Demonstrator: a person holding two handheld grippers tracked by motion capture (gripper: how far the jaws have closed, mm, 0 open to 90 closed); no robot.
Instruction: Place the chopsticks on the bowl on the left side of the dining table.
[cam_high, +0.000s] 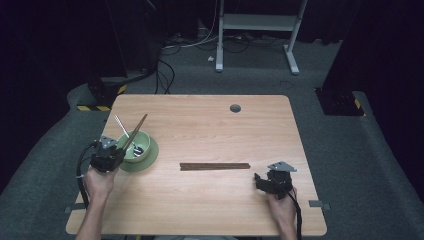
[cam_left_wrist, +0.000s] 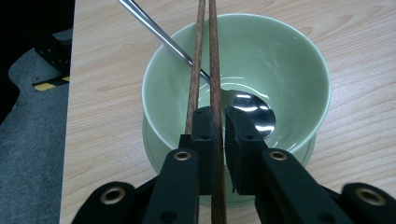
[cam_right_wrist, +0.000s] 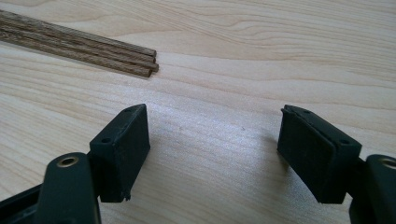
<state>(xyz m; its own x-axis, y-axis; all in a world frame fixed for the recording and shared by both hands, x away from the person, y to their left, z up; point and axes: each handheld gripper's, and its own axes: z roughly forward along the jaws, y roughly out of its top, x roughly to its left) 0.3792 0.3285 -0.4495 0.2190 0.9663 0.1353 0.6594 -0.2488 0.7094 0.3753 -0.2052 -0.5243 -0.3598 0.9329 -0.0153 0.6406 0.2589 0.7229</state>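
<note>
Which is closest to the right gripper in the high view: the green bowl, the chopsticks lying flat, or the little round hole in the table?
1. Chopsticks lying flat, just left of the right gripper.
2. Round hole, up near the table's far edge.
3. Green bowl, far left.

The chopsticks (cam_left_wrist: 212, 56) and the spoon handle (cam_left_wrist: 154, 32) run past the left gripper view's top edge.

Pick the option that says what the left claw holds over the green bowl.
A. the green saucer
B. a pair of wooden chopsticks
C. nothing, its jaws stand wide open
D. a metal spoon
B. In the left gripper view the left claw has its jaws closed on a pair of wooden chopsticks that reach out over the green bowl, while the metal spoon lies loose inside the bowl.
</note>
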